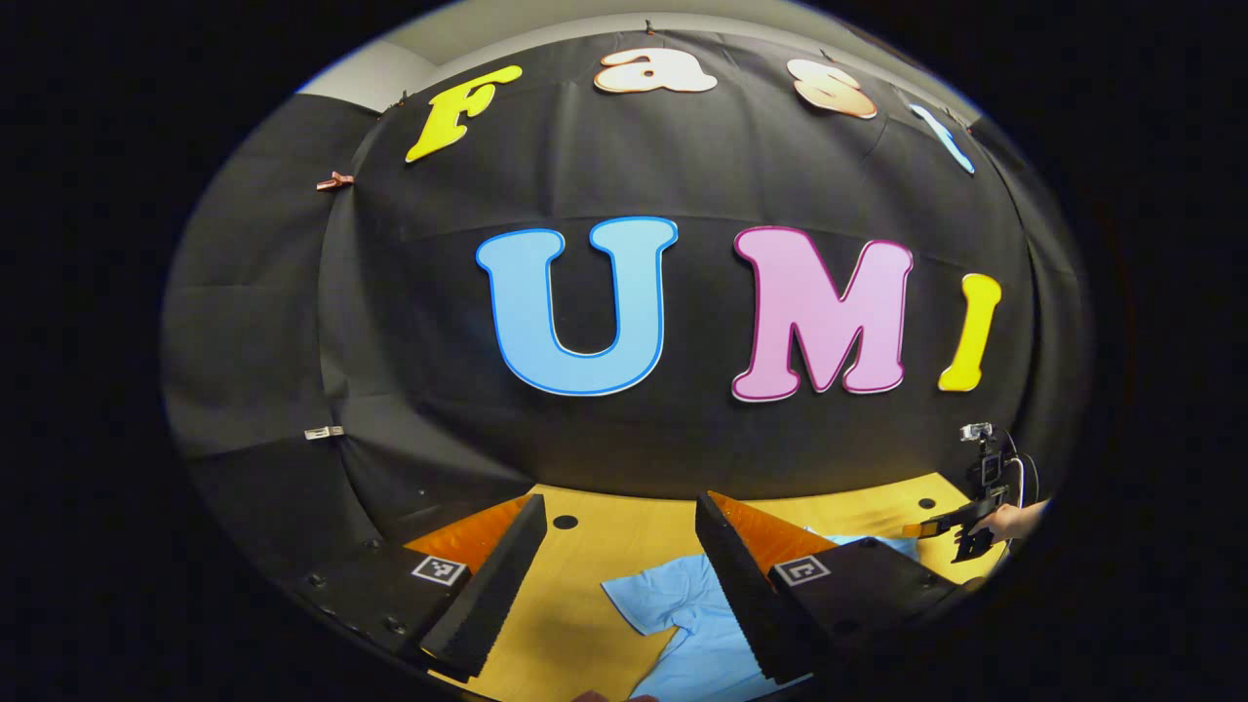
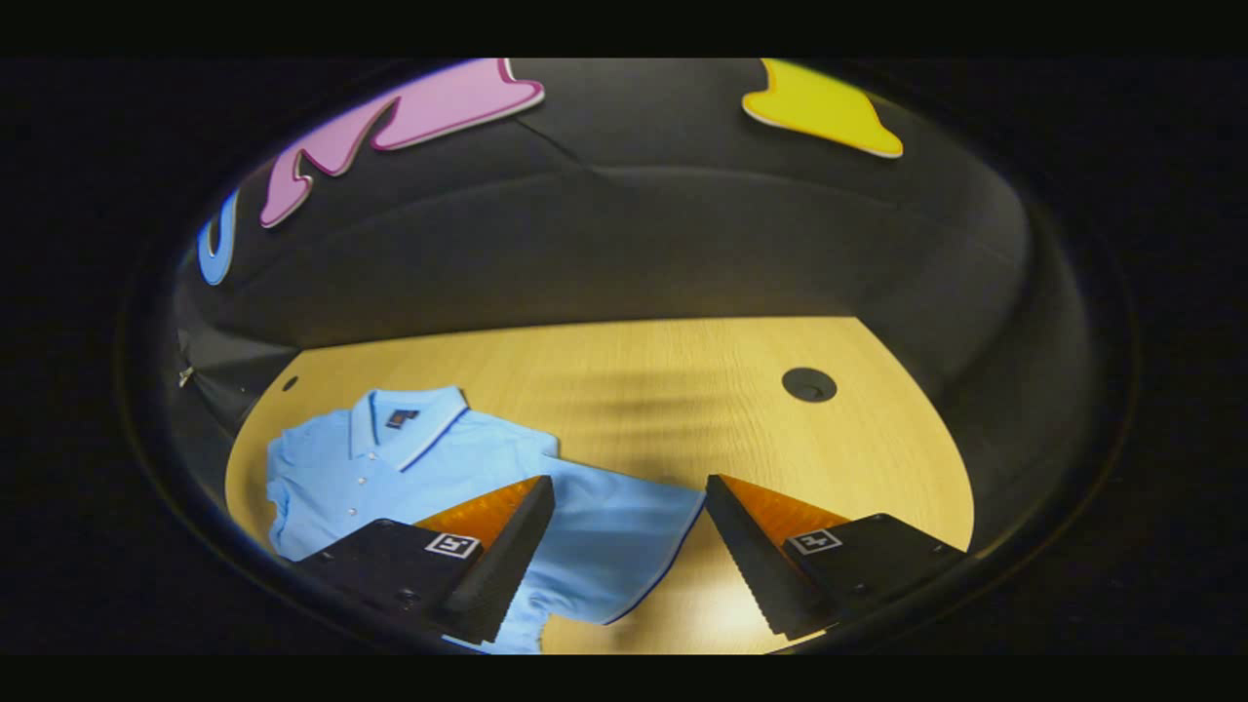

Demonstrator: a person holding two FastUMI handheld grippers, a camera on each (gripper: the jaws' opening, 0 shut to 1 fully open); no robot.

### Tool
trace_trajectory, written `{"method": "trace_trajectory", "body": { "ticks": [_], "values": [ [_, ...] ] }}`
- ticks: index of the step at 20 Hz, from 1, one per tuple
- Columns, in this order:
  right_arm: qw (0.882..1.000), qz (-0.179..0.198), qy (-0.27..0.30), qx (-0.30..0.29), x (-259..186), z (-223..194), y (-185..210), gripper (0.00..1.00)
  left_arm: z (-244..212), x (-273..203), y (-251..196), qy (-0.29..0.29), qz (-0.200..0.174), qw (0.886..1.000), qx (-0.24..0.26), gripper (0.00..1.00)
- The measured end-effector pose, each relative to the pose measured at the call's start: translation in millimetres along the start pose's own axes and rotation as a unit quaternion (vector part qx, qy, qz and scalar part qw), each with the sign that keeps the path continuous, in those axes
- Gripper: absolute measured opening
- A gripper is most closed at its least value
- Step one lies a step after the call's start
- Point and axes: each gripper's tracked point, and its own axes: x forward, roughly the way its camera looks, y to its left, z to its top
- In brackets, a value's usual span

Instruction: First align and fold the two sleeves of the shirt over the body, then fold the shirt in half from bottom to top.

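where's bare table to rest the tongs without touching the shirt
Right gripper view: bare wood behind the shirt, from its collar back to the wall, around the round hole, and beside the outstretched sleeve. Crowded on the shirt's side.

- Pale wooden counter: bare wood across the middle and right of the right gripper view.
- Flat light-blue polo shirt covers the lower left.
- Black cloth booth wall closes the far edge.
- Other hand-held gripper at the left gripper view's right edge.
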Motion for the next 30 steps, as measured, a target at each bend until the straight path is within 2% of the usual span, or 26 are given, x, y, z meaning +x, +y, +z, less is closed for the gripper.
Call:
{"method": "trace_trajectory", "body": {
  "ticks": [2, 3, 4, 5, 6, 7, 9, 10, 11, 13, 14, 16, 17, 19, 20, 21, 24, 25, 26, 27, 29, 30],
  "values": [
    [1.0, -0.006, 0.029, -0.004, 12, -20, -5, 0.98, -6, 4, -6, 0.013, 0.002, 1.0, 0.005, 0.99],
    [0.999, -0.006, 0.045, -0.007, 15, -30, -4, 0.91, -7, 4, -7, 0.016, 0.004, 1.0, 0.008, 0.99],
    [0.999, -0.007, 0.039, -0.019, 13, -32, -4, 0.98, -10, 4, -8, 0.018, 0.006, 1.0, 0.01, 0.99],
    [0.999, -0.003, 0.039, -0.033, 22, -31, -2, 0.99, -11, 6, -10, 0.02, 0.008, 1.0, 0.011, 0.99],
    [0.998, -0.006, 0.04, -0.049, 14, -33, 0, 0.91, -13, 7, -11, 0.023, 0.009, 1.0, 0.012, 0.99],
    [0.998, 0.0, 0.045, -0.054, 19, -32, 4, 0.99, -13, 9, -14, 0.024, 0.008, 1.0, 0.011, 0.99],
    [0.997, 0.004, 0.049, -0.054, 17, -34, 8, 0.9, -15, 8, -17, 0.025, 0.0, 1.0, 0.008, 0.99],
    [0.998, 0.006, 0.041, -0.051, 19, -33, 15, 0.68, -15, 7, -20, 0.024, -0.006, 1.0, 0.009, 0.99],
    [0.999, 0.007, 0.038, -0.037, 21, -33, 18, 0.55, -13, 6, -21, 0.024, -0.009, 1.0, 0.013, 0.99],
    [0.999, 0.005, 0.034, 0.0, 22, -31, 20, 0.09, -10, 5, -17, 0.019, -0.014, 1.0, 0.02, 0.98],
    [0.999, 0.012, 0.031, 0.016, 21, -30, 18, 0.13, -8, 3, -15, 0.014, -0.015, 1.0, 0.022, 0.98],
    [0.998, 0.02, 0.03, 0.043, 18, -26, 18, 0.13, -8, -1, -8, 0.011, -0.014, 1.0, 0.021, 0.98],
    [0.998, 0.023, 0.017, 0.052, 12, -17, 21, 0.08, -7, -2, -3, 0.011, -0.011, 1.0, 0.019, 0.98],
    [0.997, 0.044, -0.022, 0.061, 0, 13, 37, 0.06, -7, -4, 5, 0.009, -0.006, 1.0, 0.012, 0.98],
    [0.996, 0.06, -0.033, 0.062, -7, 23, 51, 0.18, -9, -4, 9, 0.01, -0.004, 1.0, 0.007, 0.98],
    [0.995, 0.078, -0.032, 0.057, -12, 27, 66, 0.11, -11, -4, 11, 0.013, -0.003, 1.0, 0.0, 0.98],
    [0.993, 0.119, -0.006, 0.023, -16, 13, 110, 0.11, -14, -6, 18, 0.016, -0.001, 1.0, -0.016, 0.98],
    [0.993, 0.12, 0.005, 0.0, -13, 2, 119, 0.03, -15, -5, 20, 0.016, -0.002, 1.0, -0.017, 0.98],
    [0.993, 0.113, 0.013, -0.02, -6, -8, 119, 0.11, -20, -3, 22, 0.02, -0.003, 1.0, -0.018, 0.98],
    [0.993, 0.111, 0.027, -0.027, 1, -19, 121, 0.11, -25, -1, 22, 0.028, -0.006, 0.999, -0.018, 0.98],
    [0.99, 0.118, 0.073, -0.016, 0, -45, 130, 0.23, -40, 5, 21, 0.042, -0.015, 0.999, -0.018, 0.98],
    [0.99, 0.118, 0.074, -0.017, 7, -49, 130, 0.47, -48, 9, 21, 0.05, -0.019, 0.998, -0.018, 0.98]
  ]
}}
